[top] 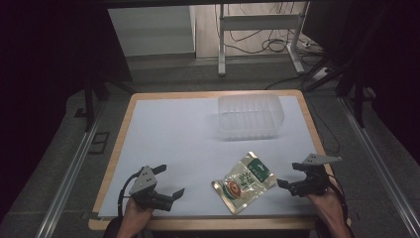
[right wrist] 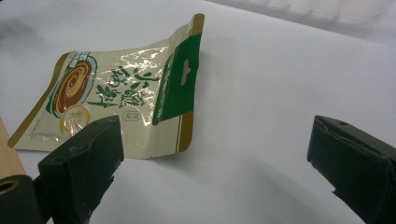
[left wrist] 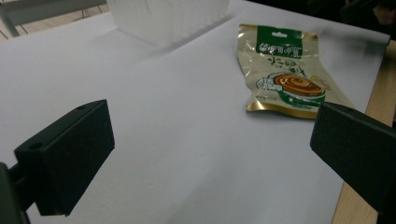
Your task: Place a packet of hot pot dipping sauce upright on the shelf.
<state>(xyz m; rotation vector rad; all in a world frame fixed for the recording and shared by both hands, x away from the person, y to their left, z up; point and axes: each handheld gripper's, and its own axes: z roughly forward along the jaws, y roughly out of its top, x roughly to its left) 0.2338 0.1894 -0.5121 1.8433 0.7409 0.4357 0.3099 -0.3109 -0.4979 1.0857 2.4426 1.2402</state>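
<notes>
Dim room, white-topped table (top: pixel 163 129). The snack pouch (top: pixel 244 181) lies flat near the front edge, right of centre, clear tub (top: pixel 251 116) behind it. Right gripper (top: pixel 289 174) just beside it, left gripper (top: pixel 169 181) well apart, both wide open, empty. That slick, flat foil could slide away from a shallow pinch.

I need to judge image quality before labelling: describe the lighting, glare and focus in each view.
High view: dim surroundings, the table evenly lit, the clear container faint against the white sheet. Left gripper view: the snack pouch fairly sharp, the near jaws soft, a soft shadow beside the container. Right gripper view: bright glare streaks across the pouch's foil, the jaws dark and blurred.
</notes>
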